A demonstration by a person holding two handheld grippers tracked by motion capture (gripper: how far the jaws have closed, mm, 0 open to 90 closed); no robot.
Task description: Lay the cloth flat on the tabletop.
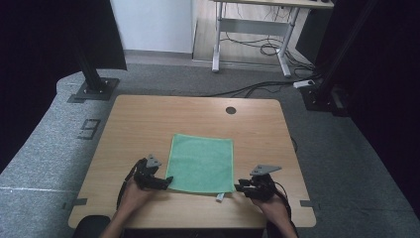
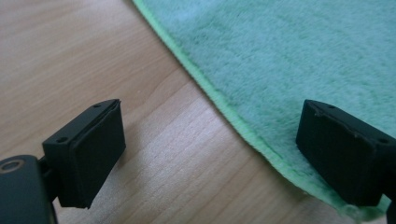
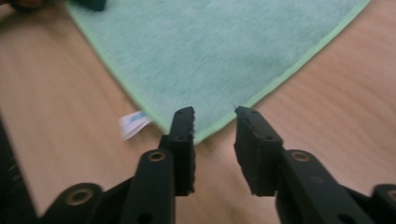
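Both pairs of jaws stand released: the left gripper (image 1: 166,182) straddles the near-left corner of the green cloth (image 1: 202,162), the right gripper (image 1: 238,187) faces its near-right corner. Closing too high would likely pinch only pile or miss the hem. The cloth lies flat mid-bench (image 1: 148,119), with bare wood all round and the near edge close behind the hands.

High view: above the near side, facing forward and down over the whole table (image 1: 148,114). Left gripper view: low, close, at the green cloth (image 2: 289,56) near-left edge. Right gripper view: low, close, at its near-right corner. All share the cloth.
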